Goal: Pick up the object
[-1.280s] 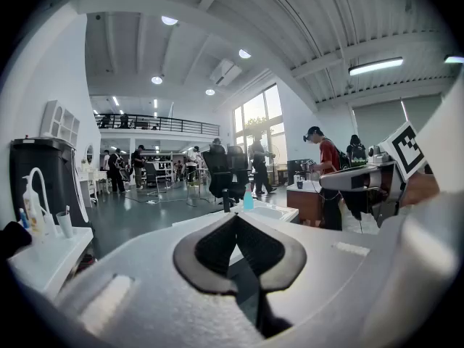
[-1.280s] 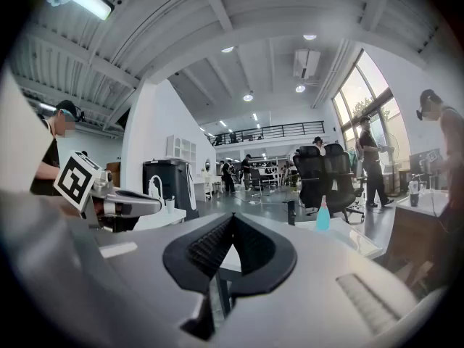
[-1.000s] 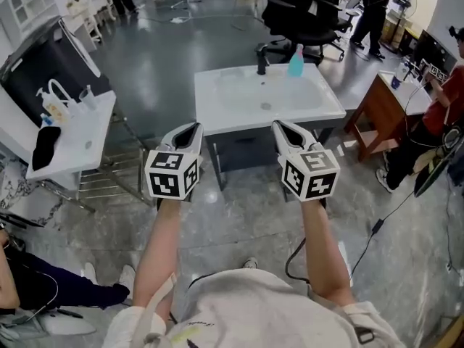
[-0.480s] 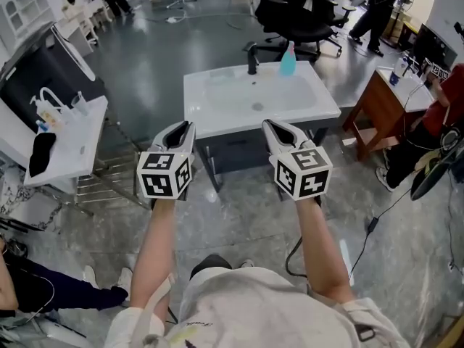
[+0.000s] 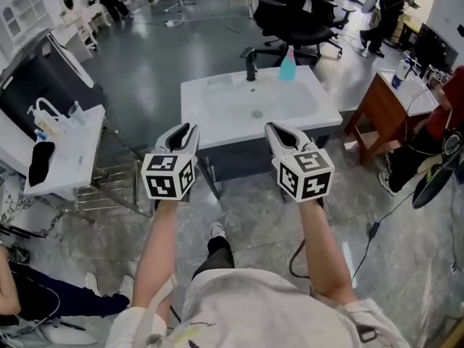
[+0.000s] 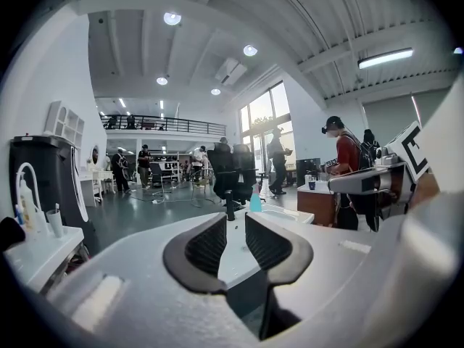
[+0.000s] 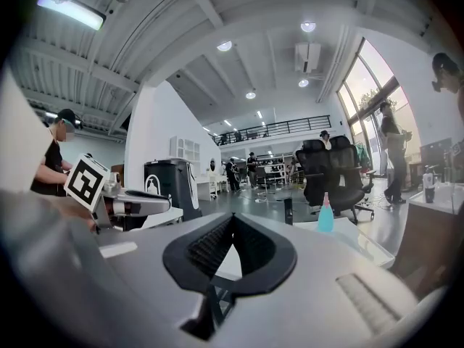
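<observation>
The left claw (image 5: pixel 184 129) has just been opened slightly, with nothing between its jaws; the right claw (image 5: pixel 280 130) is closed and empty. A bottle (image 5: pixel 288 66) is seen at 12 o'clock, on the sink (image 5: pixel 212 118).

Left claw (image 5: pixel 184 128) has just been opening, empty; right claw (image 5: pixel 275 127) closed.
</observation>
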A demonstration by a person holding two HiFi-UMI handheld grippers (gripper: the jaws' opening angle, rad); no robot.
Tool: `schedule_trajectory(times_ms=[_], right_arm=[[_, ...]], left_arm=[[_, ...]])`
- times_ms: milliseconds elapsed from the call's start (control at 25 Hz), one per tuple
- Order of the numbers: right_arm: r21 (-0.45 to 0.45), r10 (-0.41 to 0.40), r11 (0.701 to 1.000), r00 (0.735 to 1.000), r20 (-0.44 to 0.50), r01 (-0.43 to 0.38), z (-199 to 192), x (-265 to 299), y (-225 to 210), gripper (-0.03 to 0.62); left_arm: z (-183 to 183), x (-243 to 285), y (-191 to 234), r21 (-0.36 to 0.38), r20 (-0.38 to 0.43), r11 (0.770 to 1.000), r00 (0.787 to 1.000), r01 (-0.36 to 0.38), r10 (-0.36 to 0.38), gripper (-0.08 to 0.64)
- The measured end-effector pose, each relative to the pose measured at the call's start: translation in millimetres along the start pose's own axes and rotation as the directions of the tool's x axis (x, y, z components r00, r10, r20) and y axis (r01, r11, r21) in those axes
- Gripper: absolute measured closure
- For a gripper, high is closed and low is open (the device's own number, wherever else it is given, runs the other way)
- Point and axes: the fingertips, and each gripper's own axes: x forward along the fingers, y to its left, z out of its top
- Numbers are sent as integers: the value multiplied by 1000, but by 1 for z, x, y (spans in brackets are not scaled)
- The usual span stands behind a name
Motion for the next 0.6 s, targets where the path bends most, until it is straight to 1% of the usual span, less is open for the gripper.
schedule_trajectory(times_ms=[280, 600], right_arm=[[-2, -7, 1000, 1000, -12, 7, -4, 36, -15, 589], [-3, -39, 999, 999, -36, 39, -2, 98, -33, 589]], left_arm=[[-8, 32, 23, -13, -7, 1000, 1000, 6, -6, 454], [-7, 86, 68, -20, -12, 999, 999, 36, -36, 428]])
